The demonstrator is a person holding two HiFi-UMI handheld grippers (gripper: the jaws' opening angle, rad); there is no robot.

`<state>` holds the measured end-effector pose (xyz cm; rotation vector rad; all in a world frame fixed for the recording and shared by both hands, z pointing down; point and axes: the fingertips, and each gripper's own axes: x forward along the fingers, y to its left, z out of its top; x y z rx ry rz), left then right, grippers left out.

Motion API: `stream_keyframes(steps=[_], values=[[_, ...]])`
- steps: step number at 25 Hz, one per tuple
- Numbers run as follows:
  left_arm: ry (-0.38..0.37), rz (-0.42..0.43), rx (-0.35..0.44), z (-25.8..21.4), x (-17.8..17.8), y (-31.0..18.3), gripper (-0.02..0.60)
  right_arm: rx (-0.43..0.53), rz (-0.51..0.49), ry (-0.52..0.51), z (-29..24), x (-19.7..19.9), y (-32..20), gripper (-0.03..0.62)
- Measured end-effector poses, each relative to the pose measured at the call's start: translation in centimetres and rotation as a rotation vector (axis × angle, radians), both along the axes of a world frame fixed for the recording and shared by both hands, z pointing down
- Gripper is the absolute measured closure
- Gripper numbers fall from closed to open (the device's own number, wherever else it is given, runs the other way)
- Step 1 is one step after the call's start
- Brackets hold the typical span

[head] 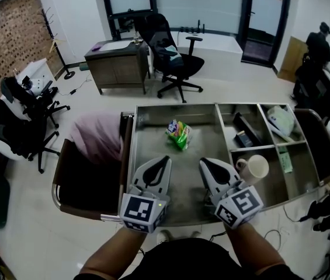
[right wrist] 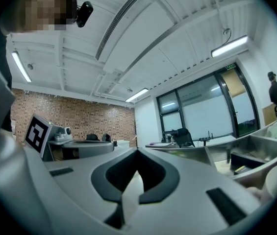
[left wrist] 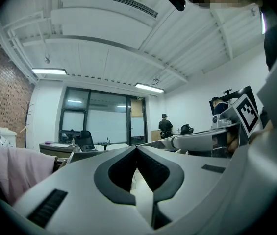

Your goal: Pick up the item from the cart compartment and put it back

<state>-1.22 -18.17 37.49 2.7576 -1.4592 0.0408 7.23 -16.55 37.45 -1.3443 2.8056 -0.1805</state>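
Note:
A green and yellow snack packet [head: 179, 134] lies in the large compartment of the steel cart [head: 153, 112], near its far middle. My left gripper [head: 166, 158] hovers over the near part of that compartment, its tips together and nothing between them; in the left gripper view the left gripper [left wrist: 137, 147] points level at the room. My right gripper [head: 202, 161] is beside it, also shut and empty, just left of a white mug [head: 254, 168]. The right gripper [right wrist: 137, 151] in its own view tilts up toward the ceiling and shows the cart's wall at right.
The cart's right side has smaller compartments holding a black box [head: 243, 137], a white bag [head: 280, 120] and a green card [head: 285, 160]. A pink cloth [head: 97, 134] drapes over the brown bin at the cart's left. Office chairs [head: 173, 57] and a desk [head: 117, 66] stand beyond. A person [head: 318, 44] stands far right.

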Motion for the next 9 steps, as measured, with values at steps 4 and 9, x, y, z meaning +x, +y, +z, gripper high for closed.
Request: stream_keyframes(steps=[4, 9], values=[[0.003, 0.001, 0.000, -0.02, -0.02, 0.08, 0.581, -0.005, -0.001, 0.000, 0.12, -0.05, 0.00, 0.583], [0.003, 0.002, 0.006, -0.06, -0.08, -0.08, 0.581, -0.004, -0.001, -0.005, 0.06, -0.05, -0.13, 0.583]])
